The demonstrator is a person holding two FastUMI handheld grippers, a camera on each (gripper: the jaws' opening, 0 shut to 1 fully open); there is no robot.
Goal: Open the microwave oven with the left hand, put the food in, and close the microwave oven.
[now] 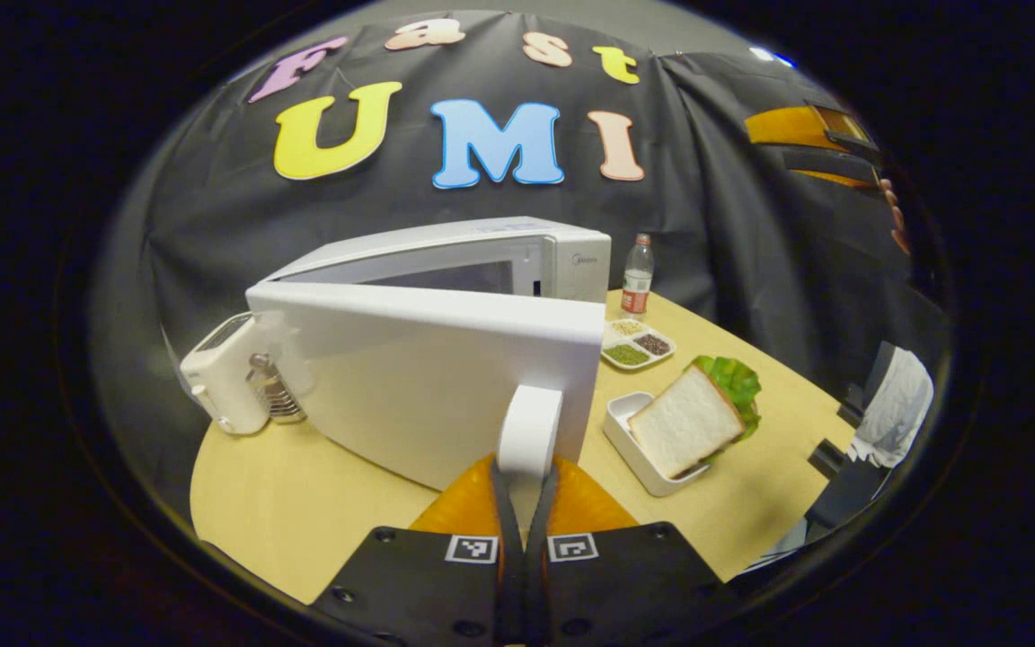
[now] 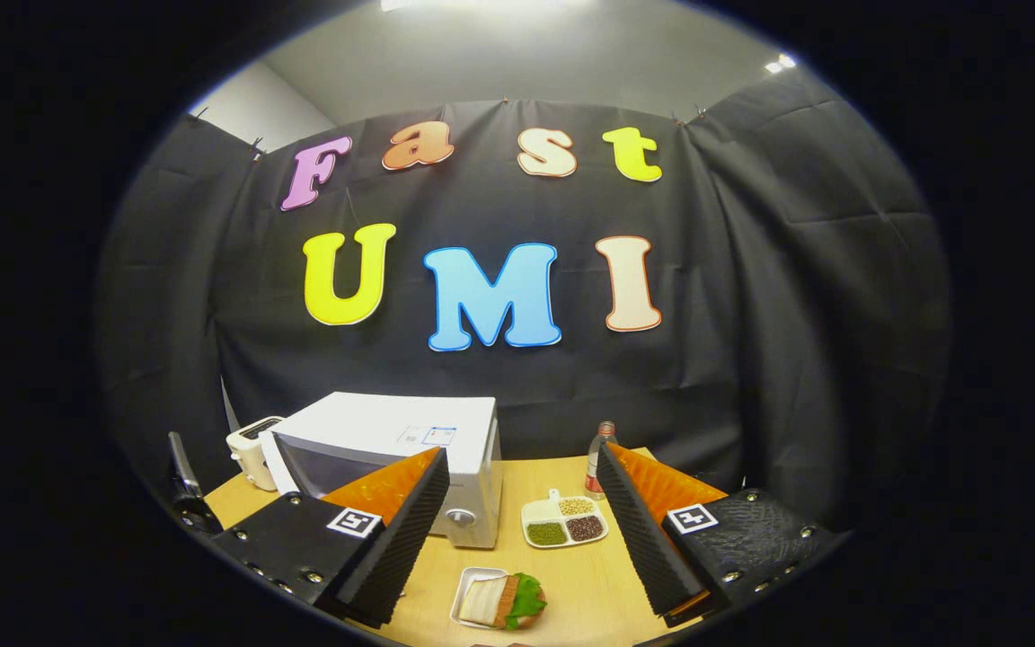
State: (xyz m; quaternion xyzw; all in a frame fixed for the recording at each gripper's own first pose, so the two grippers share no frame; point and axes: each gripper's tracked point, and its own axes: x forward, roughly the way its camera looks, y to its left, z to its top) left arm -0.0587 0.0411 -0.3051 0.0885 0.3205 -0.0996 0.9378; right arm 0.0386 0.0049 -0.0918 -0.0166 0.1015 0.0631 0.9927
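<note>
Left gripper, nearest the lens in the left gripper view: fingers pressed onto the door handle from both sides, pinching it low down. The grip sits at the free edge of the microwave door, likely because that gives the most leverage about the hinge. The door stands swung well out from the microwave oven, cavity opening visible behind its top edge; opening step judged nearly done.

Just right of the door, near on the table: a white tray holding the sandwich, bread with lettuce, tilted against the tray's rim. It is the food to load, not yet inside, and lies apart from both grippers.

Right gripper, in the right gripper view: fingers spread wide, holding nothing, poised above the sandwich tray, presumably ready for the pick once the door clears.

Farther back: a divided dish of grains, then a bottle at the table's far edge. A toaster sits left of the oven. None obstruct the route from tray to cavity.
</note>
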